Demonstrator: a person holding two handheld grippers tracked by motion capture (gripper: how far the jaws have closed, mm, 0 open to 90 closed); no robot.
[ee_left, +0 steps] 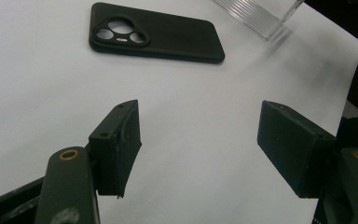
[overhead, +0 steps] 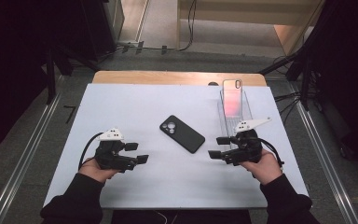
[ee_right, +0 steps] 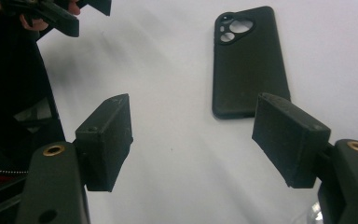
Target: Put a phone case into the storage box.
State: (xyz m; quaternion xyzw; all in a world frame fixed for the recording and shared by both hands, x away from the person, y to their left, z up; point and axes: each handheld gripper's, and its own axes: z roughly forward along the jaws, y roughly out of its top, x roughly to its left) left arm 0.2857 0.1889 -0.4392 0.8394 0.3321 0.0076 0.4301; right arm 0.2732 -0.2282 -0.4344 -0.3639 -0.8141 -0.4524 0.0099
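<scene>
1. Two grippers, both empty: left gripper (overhead: 137,153) jaws apart, nothing between them.
2. Right gripper (overhead: 218,147) likewise spread (pads bare).
3. Black phone case (overhead: 182,133) flat on the white table (overhead: 121,102), between both, untouched.
4. Clear rack (overhead: 235,114) behind the right gripper.

Clear stand (ee_left: 261,16) runs off the top edge in the left gripper view; in the high view, its ribs blur behind the right gripper (overhead: 220,147).
</scene>
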